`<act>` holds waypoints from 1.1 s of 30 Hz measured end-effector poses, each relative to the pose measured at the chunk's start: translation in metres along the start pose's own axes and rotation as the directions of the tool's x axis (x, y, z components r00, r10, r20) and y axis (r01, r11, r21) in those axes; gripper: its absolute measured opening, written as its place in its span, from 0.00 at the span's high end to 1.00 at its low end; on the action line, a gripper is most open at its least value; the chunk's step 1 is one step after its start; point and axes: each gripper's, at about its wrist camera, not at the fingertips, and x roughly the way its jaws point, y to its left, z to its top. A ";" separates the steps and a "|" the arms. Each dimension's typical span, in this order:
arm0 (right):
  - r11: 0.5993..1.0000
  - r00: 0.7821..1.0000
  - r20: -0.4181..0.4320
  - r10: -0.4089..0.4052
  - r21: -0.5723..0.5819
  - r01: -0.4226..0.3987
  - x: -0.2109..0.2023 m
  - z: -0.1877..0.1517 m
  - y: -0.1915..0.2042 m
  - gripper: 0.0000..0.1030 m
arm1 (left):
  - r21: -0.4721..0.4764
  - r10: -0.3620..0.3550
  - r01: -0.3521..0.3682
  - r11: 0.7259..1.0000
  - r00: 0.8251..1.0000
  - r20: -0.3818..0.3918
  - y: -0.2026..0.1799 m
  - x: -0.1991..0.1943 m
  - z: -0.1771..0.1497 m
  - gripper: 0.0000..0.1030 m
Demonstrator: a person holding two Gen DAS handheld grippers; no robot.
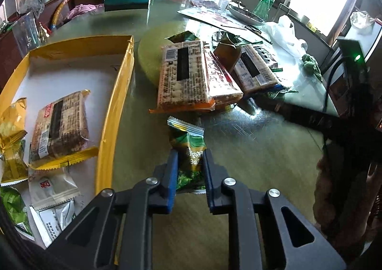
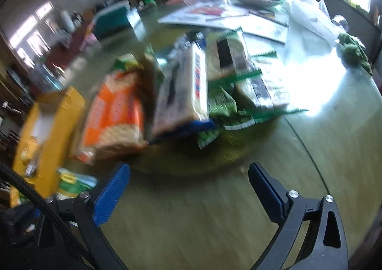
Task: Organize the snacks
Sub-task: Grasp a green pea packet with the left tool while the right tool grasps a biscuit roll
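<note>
Pointing steeply down toward the worktop [image 1: 238, 150], the left gripper [image 1: 190, 167] is being held just right of the yellow box [image 1: 112, 112]. Its blue fingers [image 1: 172, 174] are being kept clenched on a small green snack packet [image 1: 189, 150], whose crimped upper end is sticking out past the fingertips. The packet is being gripped at its lower half, just above the greenish surface.

Inside the yellow box, one clear-wrapped cracker pack [image 1: 59, 124] with a yellow edge is being kept near the middle; two golden packets [image 1: 12, 131] are being seen at the left wall, two white sachets [image 1: 53, 196] at the near end, and one green packet [image 1: 14, 208] at the near left corner.

Beyond the gripped packet, three larger cracker packs [image 1: 183, 74] are being seen leaning on one another over a round green mat [image 1: 148, 50], with green wrappers behind them.

The right gripper [image 2: 189, 186] is likewise being angled downward over bare worktop, its fingers [image 2: 112, 191] being held wide apart with nothing between them. Its view is being blurred, so the heap of packs [image 2: 186, 83] ahead of it cannot be counted surely; an orange pack [image 2: 114, 112] is being made out at the heap's left.
</note>
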 end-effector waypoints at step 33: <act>0.995 0.989 0.140 0.042 0.083 -0.054 -0.076 -0.057 0.002 0.84 | 0.028 -0.094 0.094 0.995 0.996 -0.013 -0.013 -0.022 -0.037 0.81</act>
